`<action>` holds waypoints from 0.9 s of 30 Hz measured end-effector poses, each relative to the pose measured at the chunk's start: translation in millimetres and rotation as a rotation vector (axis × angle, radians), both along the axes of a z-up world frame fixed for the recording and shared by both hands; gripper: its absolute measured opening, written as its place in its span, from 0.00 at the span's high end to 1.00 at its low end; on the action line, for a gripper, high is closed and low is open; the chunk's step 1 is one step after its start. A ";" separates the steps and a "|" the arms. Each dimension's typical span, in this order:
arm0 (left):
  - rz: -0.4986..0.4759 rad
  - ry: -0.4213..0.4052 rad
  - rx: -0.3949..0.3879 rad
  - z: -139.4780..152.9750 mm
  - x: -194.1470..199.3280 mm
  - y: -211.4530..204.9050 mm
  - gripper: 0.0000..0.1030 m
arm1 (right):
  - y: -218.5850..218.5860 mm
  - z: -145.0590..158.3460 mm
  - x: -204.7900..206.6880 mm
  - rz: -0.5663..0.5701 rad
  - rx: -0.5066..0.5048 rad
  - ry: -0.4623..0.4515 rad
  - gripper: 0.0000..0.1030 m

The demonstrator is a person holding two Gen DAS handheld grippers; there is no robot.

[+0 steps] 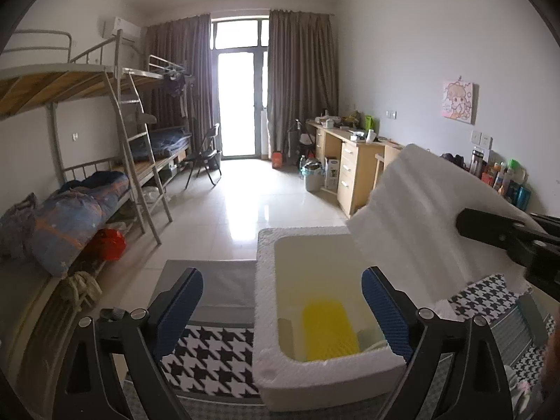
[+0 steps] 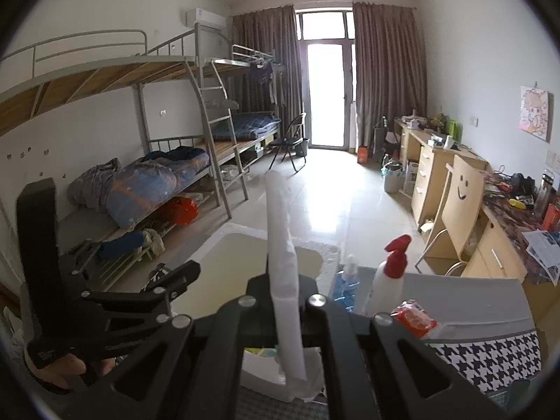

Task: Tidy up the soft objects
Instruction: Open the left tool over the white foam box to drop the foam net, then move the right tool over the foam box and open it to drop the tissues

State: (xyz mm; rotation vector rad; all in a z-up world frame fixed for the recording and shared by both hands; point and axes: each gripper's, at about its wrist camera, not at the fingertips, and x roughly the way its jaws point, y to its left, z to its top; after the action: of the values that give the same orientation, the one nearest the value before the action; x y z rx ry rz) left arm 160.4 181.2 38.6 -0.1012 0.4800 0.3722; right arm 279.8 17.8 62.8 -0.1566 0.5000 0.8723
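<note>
A white foam box [image 1: 269, 315] stands open on a houndstooth cloth [image 1: 210, 360]. A yellow soft pad [image 1: 329, 329] lies on its floor. My left gripper [image 1: 283, 315] is open and empty, its blue pads [image 1: 178, 311] astride the box's near left wall. My right gripper [image 2: 285, 297] is shut on a white foam sheet [image 2: 280, 245], seen edge-on and held upright over the box [image 2: 245, 245]. In the left wrist view that sheet [image 1: 420, 217] hangs above the box's right side, with the right gripper [image 1: 490, 231] clamped on its edge.
A red-topped spray bottle [image 2: 388, 276], a blue bottle [image 2: 346, 283] and a red packet [image 2: 413, 318] stand on the table right of the box. A wooden chair [image 2: 458, 210] and desks [image 2: 441, 171] line the right wall. Bunk beds [image 1: 87, 161] line the left.
</note>
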 end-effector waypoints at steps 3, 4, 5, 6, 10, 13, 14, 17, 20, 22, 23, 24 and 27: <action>0.005 -0.010 -0.007 0.5 -7.6 2.4 0.10 | 5.4 -3.5 0.3 0.009 -0.011 0.004 0.95; 0.009 -0.013 -0.008 0.3 -10.8 3.9 0.10 | 7.3 -4.5 0.3 0.010 -0.014 0.006 0.95; 0.014 -0.017 -0.006 0.5 -13.7 5.0 0.10 | 9.2 -5.6 0.8 0.011 -0.017 0.009 0.95; 0.019 -0.020 -0.006 0.7 -15.5 5.8 0.10 | 10.7 -6.4 1.2 0.012 -0.021 0.010 0.95; 0.032 -0.029 -0.005 0.6 -20.0 7.1 0.10 | 16.1 -9.3 3.2 0.009 -0.041 0.019 0.95; 0.028 -0.025 -0.011 -1.4 -20.5 7.1 0.10 | 20.6 -12.2 3.1 0.017 -0.049 0.029 0.95; 0.027 -0.025 -0.016 -2.1 -21.9 7.5 0.10 | 23.0 -13.6 3.2 0.023 -0.054 0.033 0.95; 0.021 -0.032 -0.021 -2.1 -26.7 9.4 0.10 | 26.6 -15.8 6.5 0.039 -0.061 0.048 0.95; 0.020 -0.035 -0.023 -2.4 -30.1 10.4 0.10 | 30.5 -19.8 7.3 0.052 -0.064 0.066 0.95; 0.022 -0.036 -0.028 -2.8 -31.4 10.9 0.10 | 33.8 -23.0 9.6 0.068 -0.064 0.089 0.95; 0.024 -0.037 -0.031 -3.1 -33.1 11.1 0.10 | 35.1 -24.2 10.3 0.070 -0.068 0.093 0.95; 0.026 -0.037 -0.034 -3.4 -33.7 11.8 0.10 | 37.3 -25.6 10.4 0.073 -0.072 0.096 0.95; 0.031 -0.036 -0.044 -5.0 -36.6 14.7 0.10 | 42.0 -30.4 10.7 0.081 -0.087 0.111 0.95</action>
State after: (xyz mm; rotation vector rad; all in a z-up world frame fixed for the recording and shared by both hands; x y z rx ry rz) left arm 123.9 196.0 33.5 -0.1579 0.4513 0.3899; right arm 290.5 59.8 32.4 -0.2099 0.6396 0.9424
